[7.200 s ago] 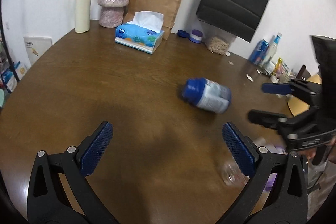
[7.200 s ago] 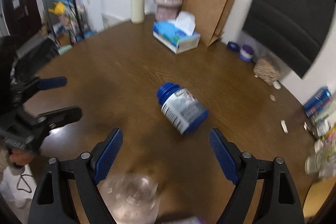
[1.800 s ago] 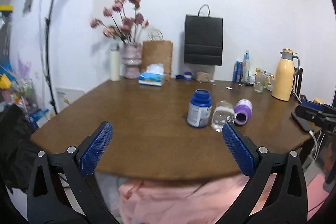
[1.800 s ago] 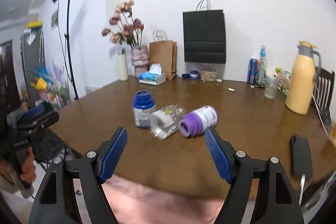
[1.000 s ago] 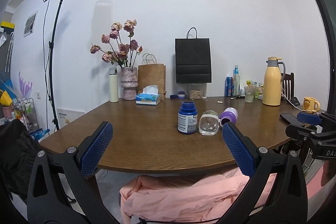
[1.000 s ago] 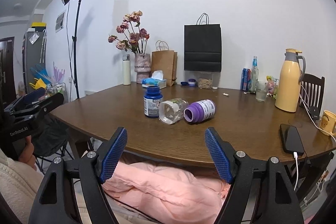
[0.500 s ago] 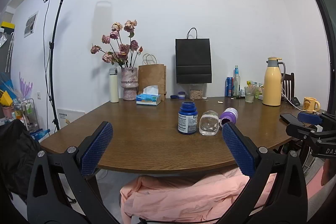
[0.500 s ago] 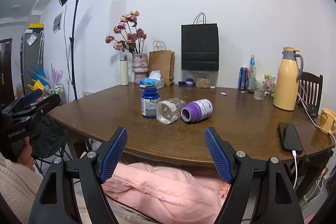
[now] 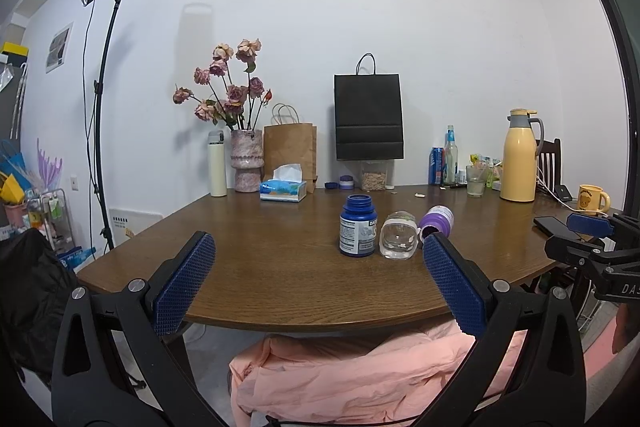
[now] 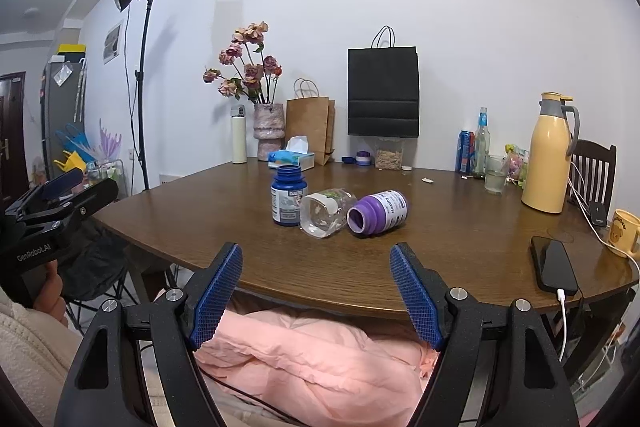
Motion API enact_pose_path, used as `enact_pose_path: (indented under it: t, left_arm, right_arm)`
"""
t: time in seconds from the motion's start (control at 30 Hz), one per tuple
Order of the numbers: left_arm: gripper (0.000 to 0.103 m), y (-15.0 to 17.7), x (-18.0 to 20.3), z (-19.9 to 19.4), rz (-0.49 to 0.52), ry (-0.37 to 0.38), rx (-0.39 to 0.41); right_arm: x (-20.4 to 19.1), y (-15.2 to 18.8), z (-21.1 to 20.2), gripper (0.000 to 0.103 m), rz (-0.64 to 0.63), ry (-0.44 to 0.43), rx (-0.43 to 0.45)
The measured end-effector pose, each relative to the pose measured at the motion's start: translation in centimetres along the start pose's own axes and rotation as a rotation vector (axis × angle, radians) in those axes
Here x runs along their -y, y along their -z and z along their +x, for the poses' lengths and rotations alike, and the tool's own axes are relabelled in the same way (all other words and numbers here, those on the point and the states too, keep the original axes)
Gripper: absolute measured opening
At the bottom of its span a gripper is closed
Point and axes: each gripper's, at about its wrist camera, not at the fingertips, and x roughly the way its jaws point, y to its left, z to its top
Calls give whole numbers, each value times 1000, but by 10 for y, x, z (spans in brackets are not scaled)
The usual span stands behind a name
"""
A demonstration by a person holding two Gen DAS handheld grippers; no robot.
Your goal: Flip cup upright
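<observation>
Both tools pulled back off the table edge vs a sec ago: left gripper (image 9: 316, 275) and right gripper (image 10: 316, 291) w/ fingers spread wide, empty, over the pink cloth (image 10: 312, 351). Beyond, mid-table (image 10: 460, 239), blue bottle (image 10: 289, 195) now upright; 7 s back it lay on its side. Clear cup (image 10: 326, 213) and purple bottle (image 10: 378, 213) still lie sideways, touching, so prob more flips left

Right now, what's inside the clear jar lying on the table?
The clear jar looks almost empty: a few pale flecks show inside. Its far end is blurred by the glass, and its label hides part of it.
</observation>
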Motion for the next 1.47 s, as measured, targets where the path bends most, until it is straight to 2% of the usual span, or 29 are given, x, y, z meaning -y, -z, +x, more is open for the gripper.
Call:
enact_pose_path:
  t: [1.47]
  left_arm:
    - [103, -4, -9, -1, -3, -11, 1]
  right_arm:
    - [7, -3, 3, 81, 15, 26, 5]
